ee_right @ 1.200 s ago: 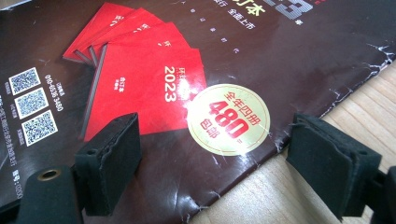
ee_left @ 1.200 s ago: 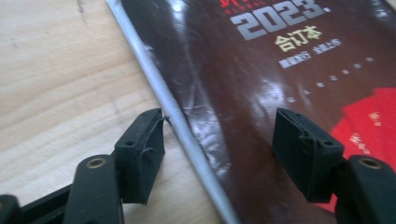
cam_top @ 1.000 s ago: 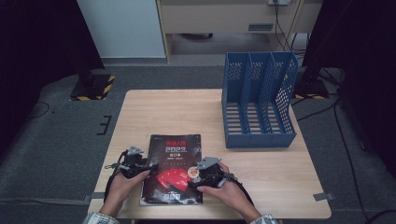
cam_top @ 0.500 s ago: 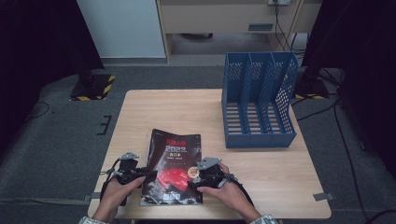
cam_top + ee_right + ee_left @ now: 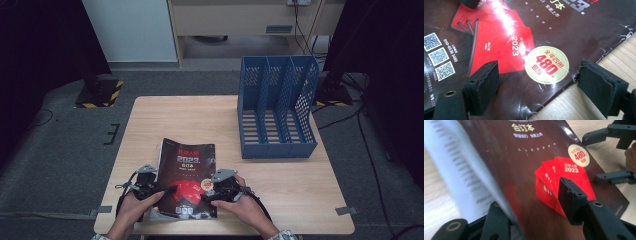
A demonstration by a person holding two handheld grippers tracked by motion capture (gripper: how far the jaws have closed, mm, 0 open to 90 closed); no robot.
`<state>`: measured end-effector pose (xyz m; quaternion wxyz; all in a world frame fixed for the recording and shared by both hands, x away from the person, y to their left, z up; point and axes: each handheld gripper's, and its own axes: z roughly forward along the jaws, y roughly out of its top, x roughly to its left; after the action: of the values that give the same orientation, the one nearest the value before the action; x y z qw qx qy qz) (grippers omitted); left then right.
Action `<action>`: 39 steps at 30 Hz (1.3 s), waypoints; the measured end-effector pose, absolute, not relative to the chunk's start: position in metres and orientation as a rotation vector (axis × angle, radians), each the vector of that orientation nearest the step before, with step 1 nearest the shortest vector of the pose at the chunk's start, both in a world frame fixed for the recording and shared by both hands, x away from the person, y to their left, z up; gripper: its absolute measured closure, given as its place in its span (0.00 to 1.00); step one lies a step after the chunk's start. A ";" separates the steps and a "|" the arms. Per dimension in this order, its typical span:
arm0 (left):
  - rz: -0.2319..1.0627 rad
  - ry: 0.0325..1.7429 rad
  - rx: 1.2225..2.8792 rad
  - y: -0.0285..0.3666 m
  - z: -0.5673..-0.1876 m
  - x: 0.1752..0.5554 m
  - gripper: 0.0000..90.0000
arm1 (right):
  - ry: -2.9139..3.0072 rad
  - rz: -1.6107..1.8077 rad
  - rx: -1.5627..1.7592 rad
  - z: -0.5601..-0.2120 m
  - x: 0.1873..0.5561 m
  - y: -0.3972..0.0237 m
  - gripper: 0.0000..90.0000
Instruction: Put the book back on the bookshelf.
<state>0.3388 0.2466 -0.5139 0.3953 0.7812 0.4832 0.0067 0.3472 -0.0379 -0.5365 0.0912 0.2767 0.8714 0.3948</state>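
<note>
A dark magazine [image 5: 187, 170] with red cards and a round yellow sticker on its cover lies near the table's front edge. Its left side is lifted and curled, and white pages show beneath the cover [image 5: 536, 157]. My left gripper [image 5: 167, 190] has just been closing on that raised left edge. It is now shut on it, one jaw under the pages and one pad on the cover [image 5: 531, 200]. My right gripper [image 5: 207, 192] stands open at the magazine's right edge [image 5: 549, 25], one pad over the cover and the other over bare wood [image 5: 539, 82].
A blue three-slot file holder [image 5: 277, 110] stands at the back right of the wooden table [image 5: 300, 190]. Both of the person's hands come in at the front edge. Dark floor with cables surrounds the table.
The magazine lay flat a second ago. Its left side has since risen and curled in my left gripper, which shifted slightly. The right gripper has stayed in place.
</note>
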 end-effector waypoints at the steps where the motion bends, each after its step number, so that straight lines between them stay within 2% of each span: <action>1: 0.030 1.227 1.984 0.240 -0.516 0.343 0.61 | 2.589 1.173 0.823 -0.537 0.347 -0.038 0.19; 2: 0.047 1.230 1.992 0.238 -0.517 0.345 0.63 | 2.588 1.174 0.824 -0.537 0.347 -0.038 0.19; 5: 0.062 1.237 1.997 0.235 -0.518 0.348 0.81 | 2.587 1.174 0.828 -0.537 0.347 -0.038 0.19; 7: 0.060 1.236 1.990 0.238 -0.516 0.349 0.89 | 2.586 1.176 0.825 -0.537 0.347 -0.038 0.19; 11: 0.041 1.213 1.954 0.240 -0.511 0.346 0.99 | 2.585 1.179 0.840 -0.537 0.348 -0.037 0.17; 22: 0.034 1.114 1.871 0.248 -0.490 0.338 1.00 | 2.587 1.240 0.900 -0.534 0.353 -0.040 0.11; 31: 0.026 1.048 1.806 0.254 -0.479 0.334 1.00 | 2.610 1.331 0.985 -0.536 0.360 -0.041 0.13; 37: 0.003 1.057 1.780 0.257 -0.482 0.336 0.99 | 2.626 1.351 0.953 -0.537 0.358 -0.036 0.14; 39: 0.047 1.099 1.796 0.256 -0.486 0.336 0.96 | 2.625 1.352 0.952 -0.537 0.358 -0.036 0.14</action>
<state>0.3364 0.2565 -0.4863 0.4949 0.7410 0.4535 0.0193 0.3579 -0.0360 -0.5371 0.0196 0.3068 0.8460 0.4357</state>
